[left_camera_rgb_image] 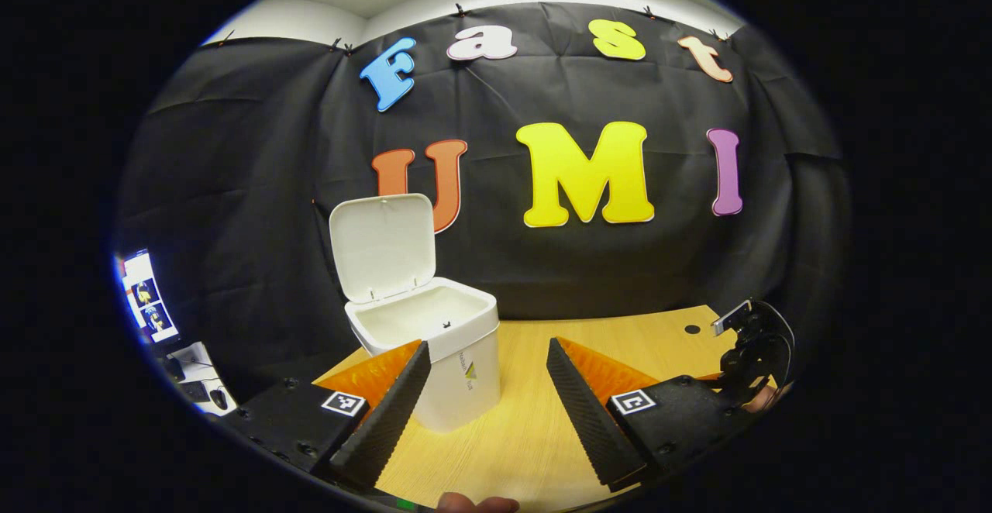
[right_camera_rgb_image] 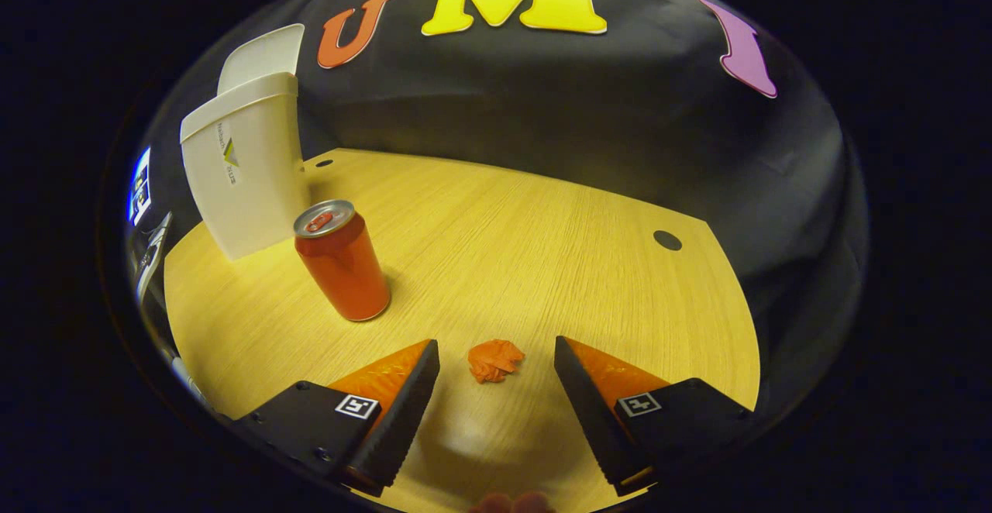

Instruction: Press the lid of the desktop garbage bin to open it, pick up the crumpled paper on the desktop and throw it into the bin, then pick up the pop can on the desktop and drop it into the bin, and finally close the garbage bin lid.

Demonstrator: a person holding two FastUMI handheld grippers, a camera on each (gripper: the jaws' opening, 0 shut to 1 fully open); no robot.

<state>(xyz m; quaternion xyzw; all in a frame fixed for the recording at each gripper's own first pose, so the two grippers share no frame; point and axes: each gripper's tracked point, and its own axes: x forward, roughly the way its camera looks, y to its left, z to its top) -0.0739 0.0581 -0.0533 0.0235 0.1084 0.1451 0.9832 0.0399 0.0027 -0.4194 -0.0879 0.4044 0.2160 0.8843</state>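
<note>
My right gripper (right_camera_rgb_image: 496, 389) is wide open and holds nothing. It hangs over the table (right_camera_rgb_image: 542, 249), and the crumpled paper (right_camera_rgb_image: 495, 360) lies on the wood right between its two fingers, not touching them. A bit farther, off to the left, the pop can (right_camera_rgb_image: 342, 260) stands straight up. Behind the can is the white bin (right_camera_rgb_image: 244, 172), just past it, with its lid (right_camera_rgb_image: 260, 56) up.

My left gripper (left_camera_rgb_image: 488, 397) is open too, with nothing in it. In the left gripper view the bin (left_camera_rgb_image: 446, 350) sits close in front, just by the left finger, and I can see into it. Its lid (left_camera_rgb_image: 382, 246) stands up at the back. At the far right I see my other gripper (left_camera_rgb_image: 748, 346) over the table edge.
</note>
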